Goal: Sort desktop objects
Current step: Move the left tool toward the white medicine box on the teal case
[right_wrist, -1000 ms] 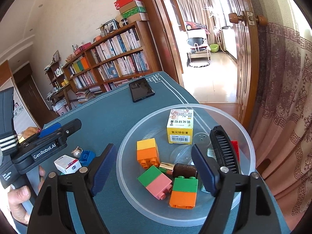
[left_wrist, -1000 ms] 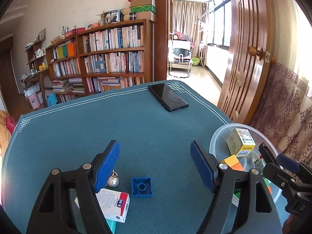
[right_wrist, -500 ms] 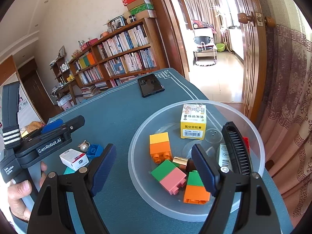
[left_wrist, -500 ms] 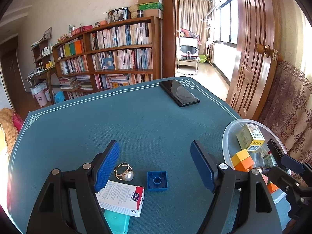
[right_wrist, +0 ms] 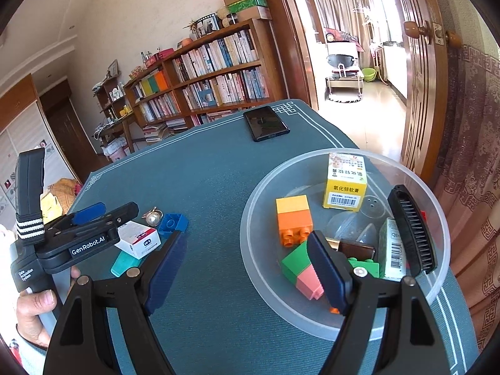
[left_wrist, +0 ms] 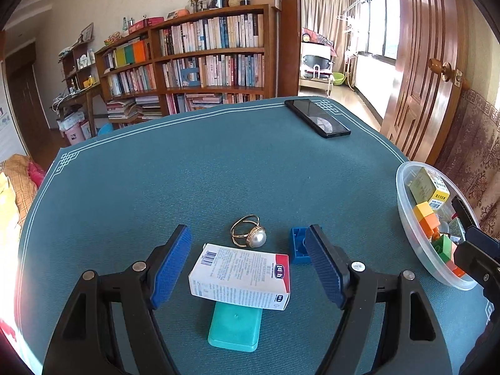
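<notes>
Left hand-held gripper (left_wrist: 248, 262) low in the left wrist view, blue pads spread wide, gripping nothing. Right between those pads lies a white box (left_wrist: 240, 276) with a red end, resting partly on a teal case (left_wrist: 235, 328) that pokes out toward the bottom of the frame. Neither pad touches the box. Just above it, centre frame, a gold ring (left_wrist: 248, 234) with a pearl lies on the green table (left_wrist: 187, 187), and just right of the ring a blue brick (left_wrist: 298, 247) sits stud-holes up, half hidden behind the right pad.

Over to the right wrist view: the right hand-held gripper (right_wrist: 247, 273) is also wide open and empty, its left pad over bare table, its right pad over the near rim of a clear bowl (right_wrist: 265, 293) at the right of the frame. Inside the bowl: an orange-and-yellow brick (right_wrist: 293, 218), a green-and-pink brick (right_wrist: 300, 268), a black comb (right_wrist: 412, 234) leaning along the right side, and further back a yellow box (right_wrist: 345, 184) standing upright. At the lower left, a hand (right_wrist: 31, 315) grips the handle of the other tool.

Far end of the table, upper centre, a black phone (right_wrist: 265, 122) lies flat near the corner. Beyond it, a bookshelf (right_wrist: 212, 72) packed with books.
</notes>
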Motion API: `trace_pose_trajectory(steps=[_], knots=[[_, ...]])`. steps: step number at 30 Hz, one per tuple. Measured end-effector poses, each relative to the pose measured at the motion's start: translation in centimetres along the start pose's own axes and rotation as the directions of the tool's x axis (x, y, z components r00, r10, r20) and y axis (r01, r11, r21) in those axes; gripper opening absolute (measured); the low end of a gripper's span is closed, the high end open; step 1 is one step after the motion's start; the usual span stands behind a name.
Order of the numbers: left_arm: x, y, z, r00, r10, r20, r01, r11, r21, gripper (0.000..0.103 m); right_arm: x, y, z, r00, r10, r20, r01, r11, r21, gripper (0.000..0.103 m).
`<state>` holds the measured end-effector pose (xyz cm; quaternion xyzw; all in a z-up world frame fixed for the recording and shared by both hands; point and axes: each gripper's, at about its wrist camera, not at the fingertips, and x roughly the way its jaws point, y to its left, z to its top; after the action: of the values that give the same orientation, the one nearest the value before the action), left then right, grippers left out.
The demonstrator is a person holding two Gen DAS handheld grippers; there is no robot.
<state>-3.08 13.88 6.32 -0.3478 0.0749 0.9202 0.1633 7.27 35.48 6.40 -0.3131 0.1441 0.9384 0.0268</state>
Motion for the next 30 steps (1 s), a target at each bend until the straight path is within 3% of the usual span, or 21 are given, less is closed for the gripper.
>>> trace_pose_trajectory(steps=[7, 14, 17, 23, 27, 30], knots=[[1.2, 0.1, -2.1, 0.999, 0.021, -0.050, -0.019, 0.999, 0.038, 0.078, 0.7, 0.8, -0.7, 1.000, 0.013, -0.028, -0.014, 1.000, -0.018, 0.083], [0.9, 1.3, -2.3, 0.999, 0.028, -0.036, -0.027, 0.999, 0.030, 0.079, 1.0, 0.9, -0.9, 0.999, 0.024, -0.039, -0.025, 0.999, -0.022, 0.083], [0.6, 3.0, -2.3, 0.998, 0.043, -0.034, -0.043, 0.999, -0.005, 0.084, 1.0, 1.1, -1.1, 0.999, 0.028, -0.044, -0.029, 0.999, -0.027, 0.083], [0.3, 7.6, -2.8, 0.996, 0.076, -0.047, -0.083, 0.986, -0.148, 0.084, 1.5, 1.3, -1.5, 0.998, 0.035, -0.059, -0.037, 0.999, -0.032, 0.083], [0.1, 9.1, -3.1, 0.999, -0.013, -0.035, 0.004, 0.969, -0.248, 0.084, 1.8, 1.5, -1.8, 0.997, 0.039, -0.072, -0.042, 0.998, -0.036, 0.083], [-0.1, 8.0, -3.0, 0.997, -0.069, -0.015, 0.064, 0.971, -0.232, 0.084, 1.8, 1.6, -1.9, 0.996, 0.041, -0.076, -0.044, 0.998, -0.040, 0.083]])
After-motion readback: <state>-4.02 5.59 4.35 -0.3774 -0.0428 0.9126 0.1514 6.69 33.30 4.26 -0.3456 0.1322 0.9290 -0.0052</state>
